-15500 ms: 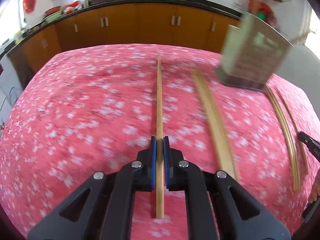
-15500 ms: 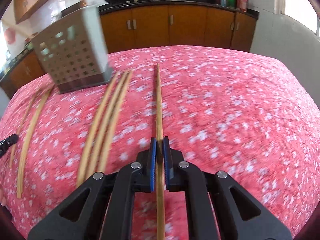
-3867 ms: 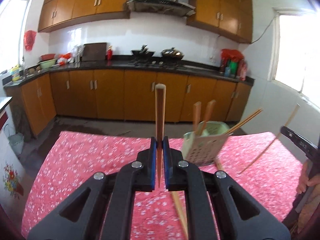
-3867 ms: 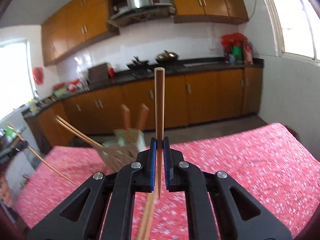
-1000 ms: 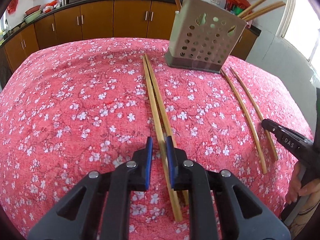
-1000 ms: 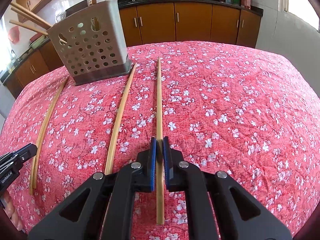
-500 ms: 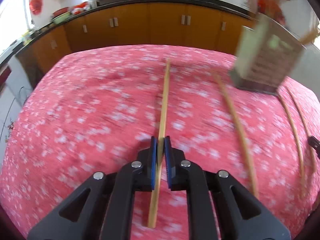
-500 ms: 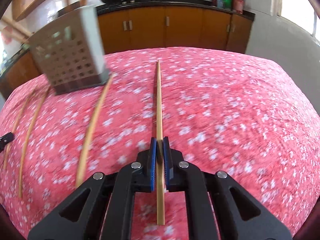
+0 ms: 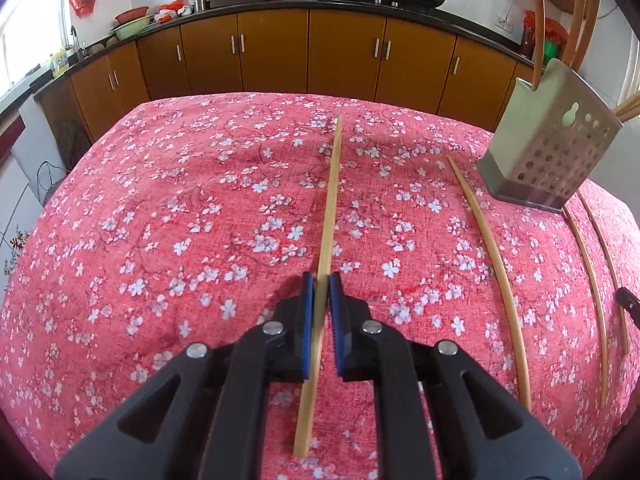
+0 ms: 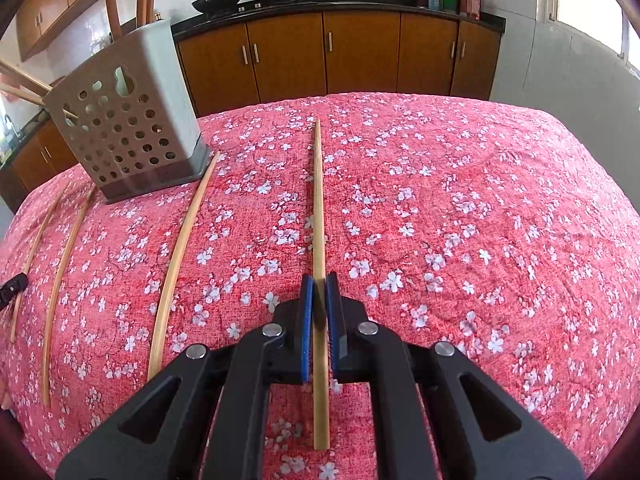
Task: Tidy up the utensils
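Left tongs [image 9: 319, 312]: blue pads closed on a chopstick [image 9: 329, 216], gripped toward its near end. The stick runs forward from the pads over the red floral cloth [image 9: 168, 216] of the bench; whether it touches the cloth cannot be told. Its near end projects back beneath the tongs.

Right tongs [image 10: 317, 312]: pads closed on a second chopstick [image 10: 318, 200], likewise gripped toward the near end and pointing straight ahead over the cloth [image 10: 480, 208].

Right of the left tongs, one loose stick [image 9: 490, 248] lies on the cloth; the same stick [image 10: 180, 248] shows left of the right tongs, its far tip just beside the holder's base. Beyond it lies a pair of thinner sticks [image 9: 592, 272], also seen at the far left of the right view [image 10: 60, 264].

The perforated grey holder [image 9: 548, 156] stands ahead and to the right of the left tongs, ahead-left of the right tongs [image 10: 128, 136], with several sticks upright in it.

Past the bench stand brown cabinets [image 9: 272, 56].
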Demonstrator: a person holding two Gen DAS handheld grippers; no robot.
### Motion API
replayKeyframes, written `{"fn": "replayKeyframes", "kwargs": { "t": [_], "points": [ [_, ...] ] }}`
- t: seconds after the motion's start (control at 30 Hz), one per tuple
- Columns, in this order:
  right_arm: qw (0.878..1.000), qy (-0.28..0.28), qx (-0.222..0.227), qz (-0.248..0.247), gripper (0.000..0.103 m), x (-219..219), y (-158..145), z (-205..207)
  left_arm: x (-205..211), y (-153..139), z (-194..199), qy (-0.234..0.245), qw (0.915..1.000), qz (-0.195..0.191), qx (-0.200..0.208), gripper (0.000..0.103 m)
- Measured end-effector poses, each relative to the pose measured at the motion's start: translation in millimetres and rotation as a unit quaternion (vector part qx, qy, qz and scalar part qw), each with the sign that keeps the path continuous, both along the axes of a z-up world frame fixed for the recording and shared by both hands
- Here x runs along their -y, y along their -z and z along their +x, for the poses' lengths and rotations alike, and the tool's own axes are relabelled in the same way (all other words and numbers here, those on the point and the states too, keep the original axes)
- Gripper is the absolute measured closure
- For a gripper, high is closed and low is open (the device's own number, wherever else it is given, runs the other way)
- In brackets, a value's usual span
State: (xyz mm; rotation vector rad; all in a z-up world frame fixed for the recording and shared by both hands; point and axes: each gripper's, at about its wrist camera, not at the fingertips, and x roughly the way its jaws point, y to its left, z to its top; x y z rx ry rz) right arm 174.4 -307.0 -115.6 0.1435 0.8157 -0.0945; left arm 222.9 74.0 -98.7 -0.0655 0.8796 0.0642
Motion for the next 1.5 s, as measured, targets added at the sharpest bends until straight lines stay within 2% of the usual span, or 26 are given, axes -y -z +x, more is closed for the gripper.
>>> {"fn": "replayKeyframes", "kwargs": {
  "t": [1.5],
  "points": [
    [1.0, 0.001, -0.001, -0.003, 0.095, -2.1, -1.7, -1.4, -2.2, 0.7, 1.0, 0.0, 1.0, -0.004, -0.001, 0.091]
  ]
}}
